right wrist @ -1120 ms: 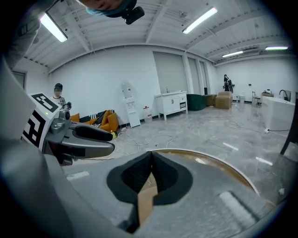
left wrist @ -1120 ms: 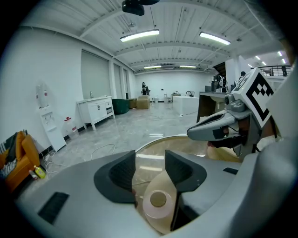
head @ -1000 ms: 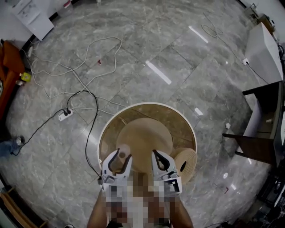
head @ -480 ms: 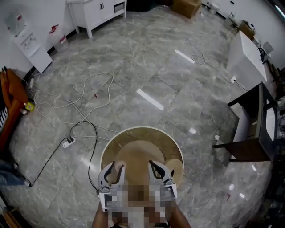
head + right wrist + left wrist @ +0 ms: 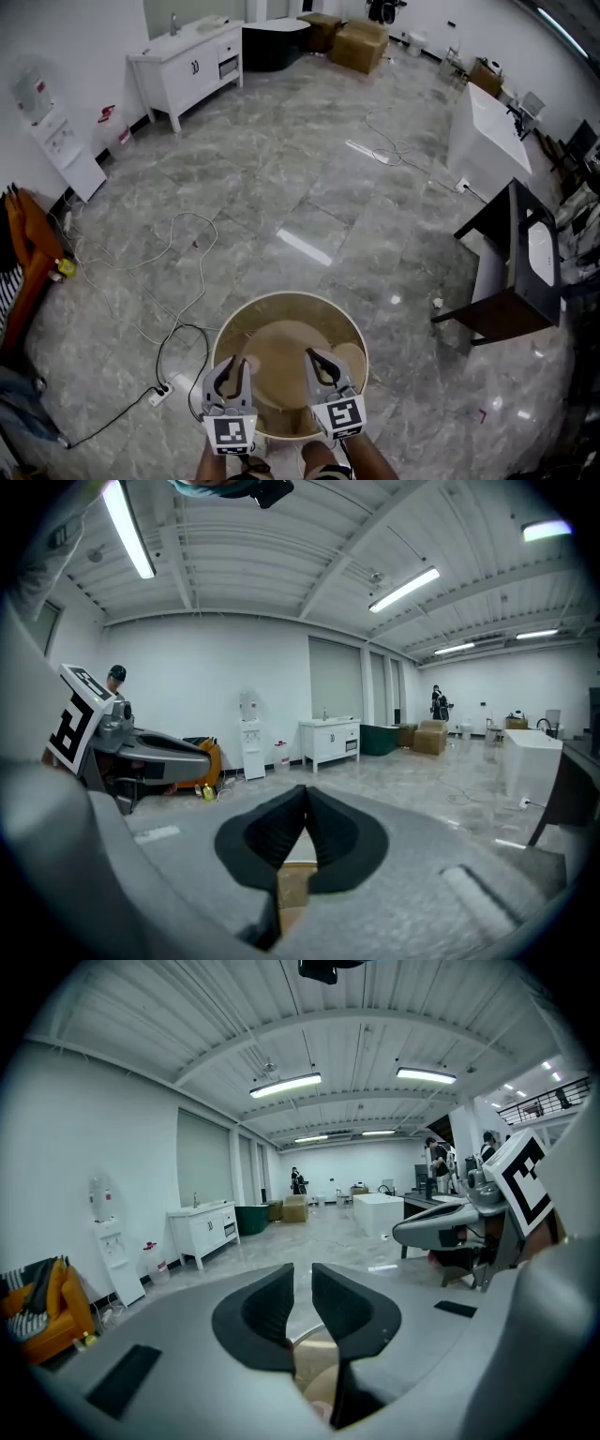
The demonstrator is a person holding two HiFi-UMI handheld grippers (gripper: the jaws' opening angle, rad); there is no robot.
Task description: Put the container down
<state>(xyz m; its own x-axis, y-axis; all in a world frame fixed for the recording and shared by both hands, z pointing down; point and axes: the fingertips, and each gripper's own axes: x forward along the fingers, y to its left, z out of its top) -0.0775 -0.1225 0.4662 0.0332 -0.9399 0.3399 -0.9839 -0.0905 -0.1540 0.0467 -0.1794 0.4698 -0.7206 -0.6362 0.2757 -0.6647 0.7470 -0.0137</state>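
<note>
Container (image 5: pixel 291 296) sits on the floor under both grippers, free of them. Left gripper (image 5: pixel 302 1283): jaws just been closing, narrow gap, nothing between. Right gripper (image 5: pixel 305 803): tips pressed together, empty. My worry: the cable (image 5: pixel 183 326) just beside it, where a foot could snag.

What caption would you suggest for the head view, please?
Over the round container on the floor: left gripper, jaws just closing on nothing, and shut right gripper.

The left claw (image 5: pixel 232 367) and right claw (image 5: pixel 322 362) have risen above the container (image 5: pixel 291 296), the left jaws narrowing on nothing.
</note>
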